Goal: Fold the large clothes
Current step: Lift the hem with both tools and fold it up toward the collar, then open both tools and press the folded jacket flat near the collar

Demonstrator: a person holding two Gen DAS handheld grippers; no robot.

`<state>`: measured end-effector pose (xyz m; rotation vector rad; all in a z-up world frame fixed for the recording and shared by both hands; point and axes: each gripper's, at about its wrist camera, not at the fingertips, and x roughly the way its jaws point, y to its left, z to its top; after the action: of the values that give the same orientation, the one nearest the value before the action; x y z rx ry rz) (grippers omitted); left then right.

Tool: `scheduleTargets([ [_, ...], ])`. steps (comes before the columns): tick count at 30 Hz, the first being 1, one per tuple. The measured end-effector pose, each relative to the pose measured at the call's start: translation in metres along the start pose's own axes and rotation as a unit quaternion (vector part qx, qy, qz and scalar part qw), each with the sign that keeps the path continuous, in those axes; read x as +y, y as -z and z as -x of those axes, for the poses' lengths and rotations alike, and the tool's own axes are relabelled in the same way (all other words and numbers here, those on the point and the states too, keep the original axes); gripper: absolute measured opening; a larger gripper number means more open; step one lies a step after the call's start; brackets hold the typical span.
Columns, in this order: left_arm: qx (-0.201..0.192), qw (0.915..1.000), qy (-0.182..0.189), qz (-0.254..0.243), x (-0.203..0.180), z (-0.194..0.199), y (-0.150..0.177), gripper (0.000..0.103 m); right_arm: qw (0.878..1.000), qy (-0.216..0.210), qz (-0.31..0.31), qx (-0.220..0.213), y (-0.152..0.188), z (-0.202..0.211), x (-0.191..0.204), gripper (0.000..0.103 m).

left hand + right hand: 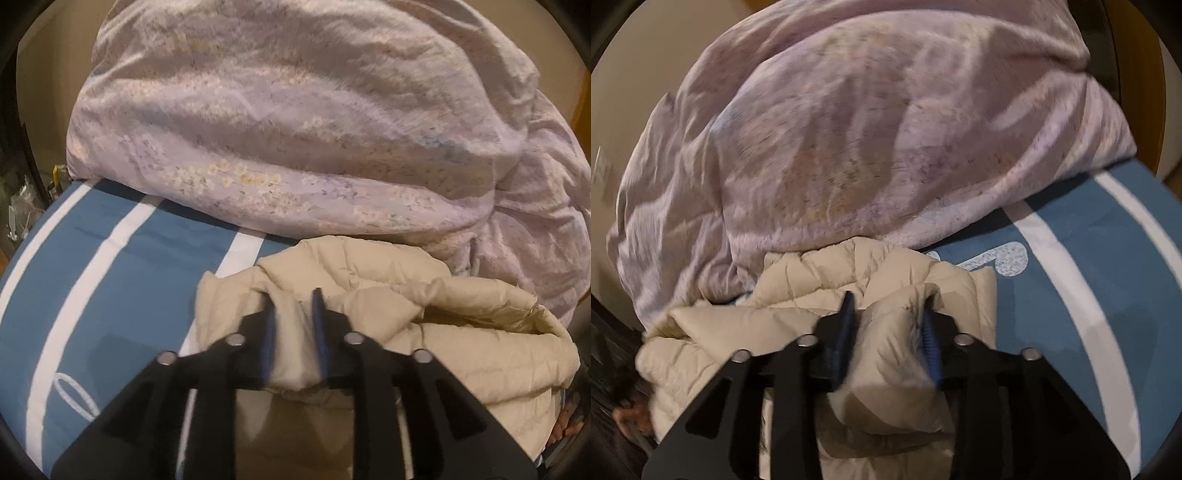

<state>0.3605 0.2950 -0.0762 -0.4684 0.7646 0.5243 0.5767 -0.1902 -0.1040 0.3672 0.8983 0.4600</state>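
— Where is the beige quilted jacket (pixel 424 314) found?

— It is bunched on the blue white-striped bed cover (pixel 110 266), pressed against the heaped lilac floral duvet (pixel 295 129).

— How are the jaws set?

— A fold of jacket is pinched in the left gripper (pixel 293 295), its jaws nearly closed on the fabric. Another fold is clamped likewise in the right gripper (pixel 888 302), the jaws drawn in around padded cloth (pixel 886 354).
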Motion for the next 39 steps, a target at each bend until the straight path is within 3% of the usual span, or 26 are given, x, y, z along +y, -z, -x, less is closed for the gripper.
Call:
scheduleTargets([
  [2, 0.0, 0.9999, 0.003, 0.01, 0.0, -0.003, -0.002, 0.041, 1.0, -0.01, -0.017, -0.001, -0.004, 0.003, -0.004, 0.048],
  [3, -0.001, 0.9999, 0.004, 0.013, 0.0, -0.002, -0.002, 0.045, 1.0, -0.011, -0.019, -0.005, -0.005, 0.006, -0.004, 0.055],
  [5, -0.009, 0.9999, -0.001, 0.014, 0.0, 0.006, -0.003, 0.067, 0.999, 0.014, -0.011, -0.033, -0.006, 0.023, -0.001, 0.077],
  [6, -0.018, 0.9997, -0.01, 0.01, 0.001, 0.013, -0.003, 0.073, 0.998, 0.022, -0.003, -0.051, -0.006, 0.032, 0.0, 0.085],
  [7, -0.028, 0.9994, -0.018, 0.005, 0.002, 0.022, -0.003, 0.077, 0.997, 0.025, 0.005, -0.068, -0.006, 0.044, 0.003, 0.085],
  [13, -0.047, 0.9988, -0.018, -0.002, 0.01, 0.068, 0.003, 0.077, 0.995, 0.023, 0.034, -0.093, -0.001, 0.086, 0.018, 0.085],
  [21, -0.036, 0.999, -0.01, -0.026, -0.002, 0.091, 0.024, 0.079, 0.993, 0.018, 0.077, -0.085, 0.013, 0.092, 0.053, 0.085],
  [32, -0.023, 0.9981, -0.015, -0.055, -0.028, 0.061, 0.03, 0.079, 0.991, 0.038, 0.108, -0.07, 0.019, 0.052, 0.068, 0.085],
  [39, -0.023, 0.9962, -0.038, -0.074, -0.044, 0.031, 0.027, 0.079, 0.98, 0.083, 0.159, -0.089, 0.018, 0.021, 0.089, 0.085],
])
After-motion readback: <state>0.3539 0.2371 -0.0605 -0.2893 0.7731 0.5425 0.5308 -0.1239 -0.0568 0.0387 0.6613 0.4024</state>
